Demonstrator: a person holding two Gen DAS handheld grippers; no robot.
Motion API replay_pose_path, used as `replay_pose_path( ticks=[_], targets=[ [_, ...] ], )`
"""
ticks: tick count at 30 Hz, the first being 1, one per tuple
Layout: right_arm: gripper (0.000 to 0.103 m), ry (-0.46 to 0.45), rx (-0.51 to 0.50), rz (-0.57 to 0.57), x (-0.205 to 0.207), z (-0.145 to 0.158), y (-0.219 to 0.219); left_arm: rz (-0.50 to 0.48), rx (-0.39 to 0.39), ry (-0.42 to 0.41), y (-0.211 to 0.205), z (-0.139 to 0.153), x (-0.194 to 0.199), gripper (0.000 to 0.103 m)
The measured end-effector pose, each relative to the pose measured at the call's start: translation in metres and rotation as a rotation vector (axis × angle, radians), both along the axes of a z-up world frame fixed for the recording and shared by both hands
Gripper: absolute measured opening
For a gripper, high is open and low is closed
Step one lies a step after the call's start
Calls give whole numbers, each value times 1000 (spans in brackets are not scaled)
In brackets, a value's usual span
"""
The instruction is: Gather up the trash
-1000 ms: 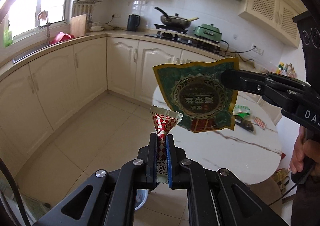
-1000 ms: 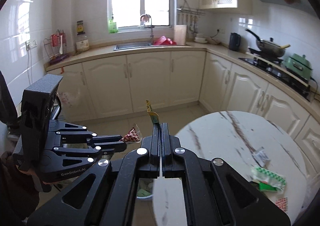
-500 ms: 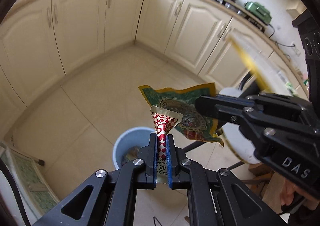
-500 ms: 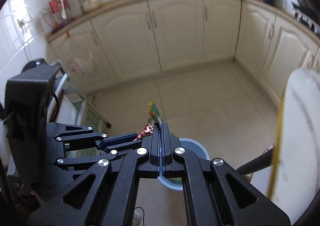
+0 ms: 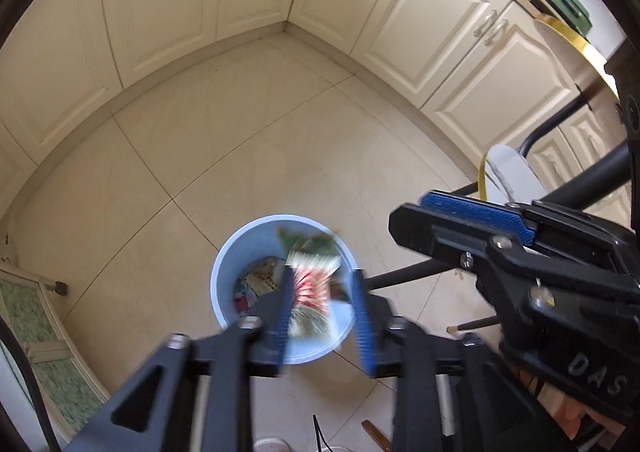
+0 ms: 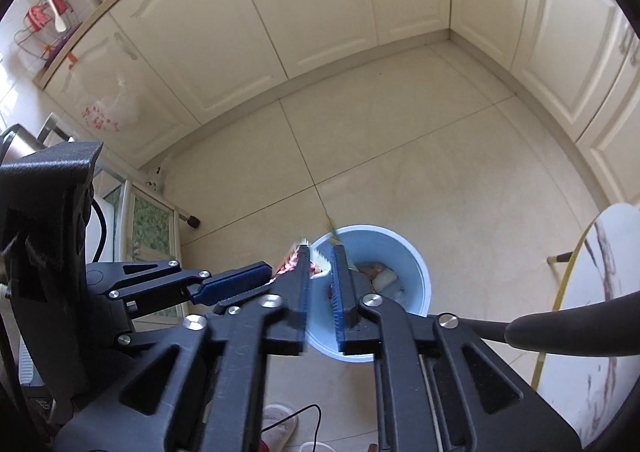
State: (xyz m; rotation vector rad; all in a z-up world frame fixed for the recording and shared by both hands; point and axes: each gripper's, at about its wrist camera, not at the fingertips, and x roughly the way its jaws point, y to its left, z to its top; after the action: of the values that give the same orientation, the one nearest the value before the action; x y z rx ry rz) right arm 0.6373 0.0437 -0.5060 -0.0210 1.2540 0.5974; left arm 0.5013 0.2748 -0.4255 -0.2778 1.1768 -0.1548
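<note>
A light blue trash bin (image 5: 224, 272) stands on the tiled floor below both grippers; it also shows in the right wrist view (image 6: 416, 276). My left gripper (image 5: 322, 284) is open above the bin. A blurred red-and-white checked wrapper (image 5: 310, 288) falls between its fingers. A blurred green packet (image 5: 306, 240) drops over the bin's far rim. My right gripper (image 6: 322, 256) is open over the bin, and shows at the right in the left wrist view (image 5: 416, 212). Other trash (image 6: 380, 274) lies inside the bin.
Cream cabinets (image 5: 168, 0) line the floor's far sides. The round marble table (image 6: 608, 292) with a gold rim is at the right, with black chair legs (image 5: 404, 276) beside the bin. A small glass-front stand (image 6: 148, 220) is at the left.
Both grippers tilted down over the bin and opened. The red checked wrapper and the green packet left the fingers and are falling into the bin.
</note>
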Motion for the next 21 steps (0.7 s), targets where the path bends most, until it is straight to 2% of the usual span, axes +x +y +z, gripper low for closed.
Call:
replay_pose_path(
  ticks=[1, 2, 5, 7, 11, 13, 18, 21],
  targets=[
    [27, -4, -2, -3, -2, 0, 1, 6, 8, -3, -2, 1, 9, 41],
    [28, -9, -5, -4, -4, 2, -1, 15, 14, -6, -4, 7, 9, 44],
    [28, -26, -4, -7, -13, 13, -4, 37, 39, -27, -23, 18, 7, 45],
    [35, -64, -21, -2, -19, 28, -4, 75, 49, -56, -24, 35, -7, 45],
    [44, -180, -39, -17, -44, 78, -5, 137, 87, -146, -25, 82, -42, 46],
    [51, -246, -37, -32, -59, 108, -12, 161, 108, -212, -27, 112, -64, 47],
    [60, -380, -7, -62, -101, 183, -39, 194, 138, -391, -45, 191, -124, 58],
    [67, -465, 21, -91, -131, 226, -64, 200, 165, -489, -66, 228, -160, 66]
  ],
)
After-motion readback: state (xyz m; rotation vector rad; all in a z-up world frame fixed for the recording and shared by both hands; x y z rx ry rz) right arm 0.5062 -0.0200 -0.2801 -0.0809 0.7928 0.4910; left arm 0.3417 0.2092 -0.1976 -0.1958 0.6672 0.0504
